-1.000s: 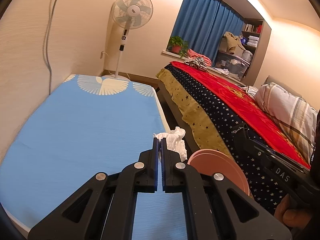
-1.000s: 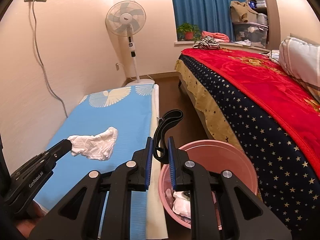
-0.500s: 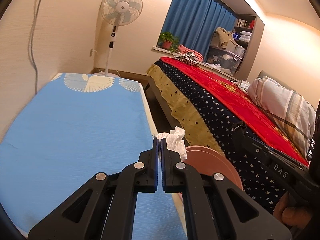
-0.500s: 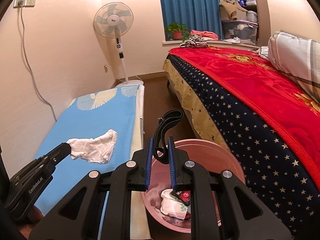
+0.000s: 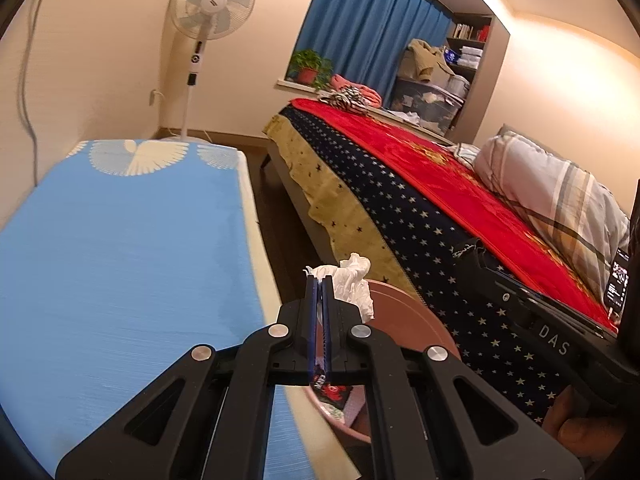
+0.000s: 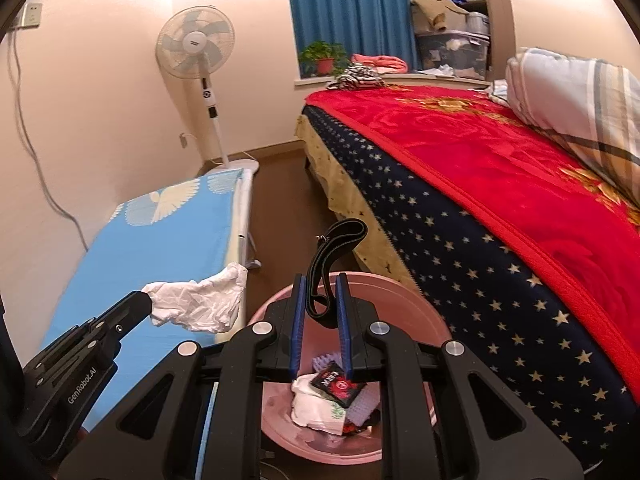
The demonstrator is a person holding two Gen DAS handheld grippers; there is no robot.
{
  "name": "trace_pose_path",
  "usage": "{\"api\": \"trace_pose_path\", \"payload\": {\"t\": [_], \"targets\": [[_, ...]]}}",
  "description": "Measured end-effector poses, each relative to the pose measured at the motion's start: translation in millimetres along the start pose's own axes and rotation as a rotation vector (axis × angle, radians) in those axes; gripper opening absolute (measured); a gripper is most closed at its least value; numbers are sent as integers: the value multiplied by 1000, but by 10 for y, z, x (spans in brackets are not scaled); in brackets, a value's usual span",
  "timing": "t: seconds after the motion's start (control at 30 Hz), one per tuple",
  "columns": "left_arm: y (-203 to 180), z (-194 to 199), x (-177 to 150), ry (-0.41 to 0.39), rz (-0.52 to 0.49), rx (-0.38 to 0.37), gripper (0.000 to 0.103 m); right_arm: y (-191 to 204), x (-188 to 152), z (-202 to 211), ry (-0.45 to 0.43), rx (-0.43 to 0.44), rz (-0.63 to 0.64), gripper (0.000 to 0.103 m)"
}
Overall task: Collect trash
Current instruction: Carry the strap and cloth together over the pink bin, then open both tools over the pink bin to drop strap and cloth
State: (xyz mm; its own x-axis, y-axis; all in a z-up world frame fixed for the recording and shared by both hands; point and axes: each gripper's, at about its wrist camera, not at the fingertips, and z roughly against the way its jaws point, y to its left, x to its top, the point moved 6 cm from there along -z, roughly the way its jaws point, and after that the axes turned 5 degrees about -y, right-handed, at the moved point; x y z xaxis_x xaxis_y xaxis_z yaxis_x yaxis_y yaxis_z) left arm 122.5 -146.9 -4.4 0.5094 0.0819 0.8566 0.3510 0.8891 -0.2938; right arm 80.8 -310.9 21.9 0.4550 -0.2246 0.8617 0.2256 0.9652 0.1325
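Left wrist view: my left gripper (image 5: 319, 280) sits low centre, jaws pressed together on a crumpled white tissue (image 5: 352, 280) that sticks out just past the tips. Right beside it, lower centre-right, is the pink bin (image 5: 408, 320), squeezed between the blue mat (image 5: 120, 260) on the left and the bed (image 5: 420, 208) on the right.

Over on the right wrist view, my right gripper (image 6: 320, 288) is clamped on a black strap (image 6: 336, 252), its loop standing up above the tips, over the bin (image 6: 400, 304). The bin's in the bottom middle, with wrappers and a white wad (image 6: 312, 404) lying in it. At lower left I see the left gripper (image 6: 140, 304) holding the tissue (image 6: 200, 304) out at the mat's (image 6: 160, 248) edge, just left of the bin's rim and not above its opening. Fan (image 6: 196, 44) upper left.
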Motion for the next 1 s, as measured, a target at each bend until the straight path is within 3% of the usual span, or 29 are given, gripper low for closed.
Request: {"api": "trace_pose_path", "payload": {"t": [0.37, 1.0], "targets": [[-297, -241, -181, 48, -20, -42, 2, -330, -62, -19, 11, -61, -47, 15], [-360, -326, -253, 65, -19, -51, 2, -372, -83, -97, 15, -77, -58, 15]]}}
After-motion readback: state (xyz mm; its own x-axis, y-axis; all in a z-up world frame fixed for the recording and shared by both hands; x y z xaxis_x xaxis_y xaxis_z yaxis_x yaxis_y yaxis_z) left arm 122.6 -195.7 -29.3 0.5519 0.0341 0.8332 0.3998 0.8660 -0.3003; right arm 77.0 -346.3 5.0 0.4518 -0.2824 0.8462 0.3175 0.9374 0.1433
